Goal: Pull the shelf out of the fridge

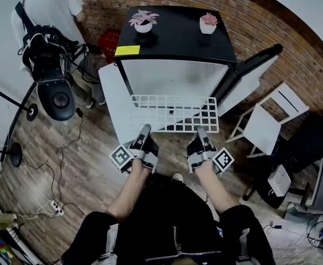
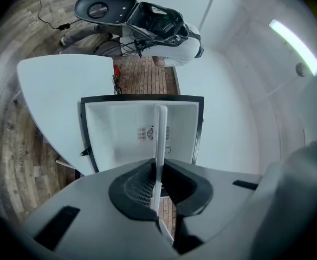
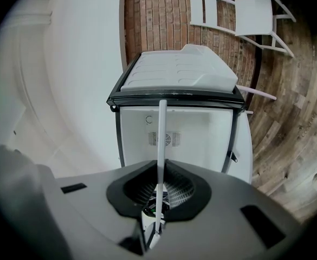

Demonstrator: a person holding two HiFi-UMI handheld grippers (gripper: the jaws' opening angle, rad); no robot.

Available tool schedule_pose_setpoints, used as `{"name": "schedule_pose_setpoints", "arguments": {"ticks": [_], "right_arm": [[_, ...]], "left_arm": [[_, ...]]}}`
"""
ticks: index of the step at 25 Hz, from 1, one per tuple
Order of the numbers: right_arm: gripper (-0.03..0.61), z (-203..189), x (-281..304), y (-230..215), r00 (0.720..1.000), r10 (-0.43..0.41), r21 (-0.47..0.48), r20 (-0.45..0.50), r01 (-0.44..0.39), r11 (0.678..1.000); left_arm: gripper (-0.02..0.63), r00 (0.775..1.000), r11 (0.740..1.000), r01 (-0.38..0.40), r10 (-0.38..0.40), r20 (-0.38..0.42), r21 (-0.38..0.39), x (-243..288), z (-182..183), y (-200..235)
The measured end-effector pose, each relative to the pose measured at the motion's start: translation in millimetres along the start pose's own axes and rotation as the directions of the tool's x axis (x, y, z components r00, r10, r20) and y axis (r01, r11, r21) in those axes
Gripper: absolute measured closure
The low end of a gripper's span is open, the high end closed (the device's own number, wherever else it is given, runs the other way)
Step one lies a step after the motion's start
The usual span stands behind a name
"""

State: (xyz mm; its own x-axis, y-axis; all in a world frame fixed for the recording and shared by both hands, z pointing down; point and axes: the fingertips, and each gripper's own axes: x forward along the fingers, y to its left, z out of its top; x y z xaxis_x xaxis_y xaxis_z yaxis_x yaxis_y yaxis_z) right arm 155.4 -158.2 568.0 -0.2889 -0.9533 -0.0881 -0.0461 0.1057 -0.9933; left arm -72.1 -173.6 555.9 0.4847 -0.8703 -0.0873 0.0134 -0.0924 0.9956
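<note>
So the white wire shelf (image 1: 175, 114) is lying flat, mostly out in front of the little black-topped fridge (image 1: 178, 37). Its long axis runs side to side across the opening, with the far edge still right at the fridge's front. The left gripper (image 1: 145, 129) and right gripper (image 1: 201, 131) are each clamped on the near long edge, jaws pinched tight on the wire. The fridge door (image 1: 249, 73) hangs open on the right, and a white panel (image 1: 110, 101) sits close along the left. On top there are two potted plants (image 1: 143, 21) and a yellow note (image 1: 127, 50). A white chair (image 1: 266, 123) sits off right, and a person (image 1: 48, 4) stands upper left.
</note>
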Motion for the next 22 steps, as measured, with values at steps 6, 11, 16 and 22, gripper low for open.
{"name": "schedule_pose_setpoints", "arguments": {"ticks": [6, 11, 16, 22], "right_arm": [[0.545, -1.5, 0.9, 0.5, 1.0, 0.008, 0.009, 0.002, -0.008, 1.0], [0.543, 0.0, -2.5, -4.7, 1.0, -0.002, 0.001, 0.005, 0.002, 1.0], [0.543, -0.4, -2.8, -3.5, 1.0, -0.002, 0.002, 0.002, 0.002, 1.0], [0.543, 0.4, -2.5, -6.2, 1.0, 0.001, -0.001, 0.002, -0.001, 1.0]], "left_arm": [[0.574, 1.0, 1.0, 0.002, -0.002, -0.006, 0.005, 1.6, 0.4, 1.3], [0.574, 1.0, 1.0, 0.007, -0.007, -0.011, 0.005, 2.1, -1.4, -1.0], [0.574, 1.0, 1.0, 0.004, -0.004, -0.011, -0.001, 1.9, -1.5, -0.8], [0.574, 1.0, 1.0, 0.009, -0.009, -0.012, 0.001, 2.7, -1.0, -0.1]]}}
